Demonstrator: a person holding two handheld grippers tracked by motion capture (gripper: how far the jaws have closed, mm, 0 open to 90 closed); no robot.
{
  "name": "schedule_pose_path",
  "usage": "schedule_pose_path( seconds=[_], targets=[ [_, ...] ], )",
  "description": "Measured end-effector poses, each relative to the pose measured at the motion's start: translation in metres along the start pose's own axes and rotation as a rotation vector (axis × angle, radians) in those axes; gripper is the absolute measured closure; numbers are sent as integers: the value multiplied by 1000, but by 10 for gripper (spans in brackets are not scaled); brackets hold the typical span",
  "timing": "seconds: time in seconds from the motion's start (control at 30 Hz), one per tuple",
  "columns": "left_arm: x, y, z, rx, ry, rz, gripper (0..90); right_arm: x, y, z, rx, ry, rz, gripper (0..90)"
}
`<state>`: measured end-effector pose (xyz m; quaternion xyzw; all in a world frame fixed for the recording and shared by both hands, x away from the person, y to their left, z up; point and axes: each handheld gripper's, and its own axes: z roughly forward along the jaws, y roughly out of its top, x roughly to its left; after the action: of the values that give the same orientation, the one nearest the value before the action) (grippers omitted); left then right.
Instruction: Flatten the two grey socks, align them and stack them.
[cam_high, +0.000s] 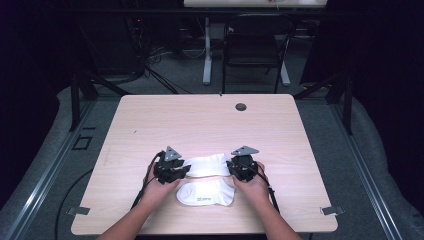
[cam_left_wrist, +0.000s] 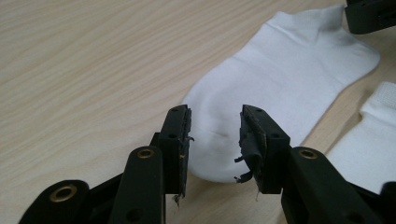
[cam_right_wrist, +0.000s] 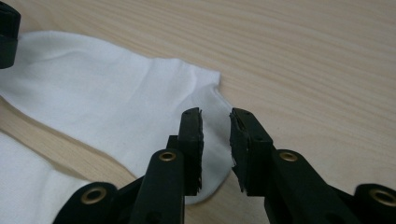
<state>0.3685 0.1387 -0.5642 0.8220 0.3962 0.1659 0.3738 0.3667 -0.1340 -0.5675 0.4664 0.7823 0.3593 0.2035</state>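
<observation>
Two white ankle socks lie flat side by side near the table's front edge. At the left end of the farther sock (cam_high: 207, 164) my left gripper (cam_high: 185, 170) stands open. Its jaws straddle that sock's rounded toe (cam_left_wrist: 219, 140) without closing on it. My right gripper (cam_high: 231, 168) is at the same sock's right end. Its jaws are a little apart over the cuff edge (cam_right_wrist: 212, 107), with white fabric showing in the gap. The nearer sock (cam_high: 206, 193) lies untouched just in front, also seen as the nearer sock (cam_left_wrist: 369, 140) and the nearer sock (cam_right_wrist: 23, 182).
The wooden table (cam_high: 200, 120) has a round cable hole (cam_high: 241, 106) near its far edge. A black chair (cam_high: 255, 50) and a white desk leg (cam_high: 206, 55) stand beyond the table. Metal clips (cam_high: 79, 210) sit at the front corners.
</observation>
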Motion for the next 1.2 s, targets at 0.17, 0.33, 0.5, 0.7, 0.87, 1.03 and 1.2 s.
schedule_pose_path(
  seconds=[0.17, 0.33, 0.5, 0.7, 0.87, 1.03, 1.2],
  targets=[
    [8, 3, -1, -2, 11, -25, 600, -6, 6, -2, 5, 9, 7, 689],
    [15, 4, 3, 17, 18, -49, 583, -15, 9, 2, 18, 13, 34, 636],
    [19, 4, 5, 23, 25, -60, 578, -25, 11, 4, 22, 14, 70, 618],
    [23, 5, 4, 16, 28, -78, 567, -31, 13, 6, 28, 16, 91, 615],
    [26, 4, 9, 29, 28, -89, 561, -32, 13, 9, 20, 25, 111, 612],
    [23, 3, 14, 43, 19, -80, 573, -32, 12, 12, 40, 36, 119, 602],
    [21, 2, 16, 46, 14, -65, 589, -32, 11, 16, 52, 52, 118, 603]
  ],
)
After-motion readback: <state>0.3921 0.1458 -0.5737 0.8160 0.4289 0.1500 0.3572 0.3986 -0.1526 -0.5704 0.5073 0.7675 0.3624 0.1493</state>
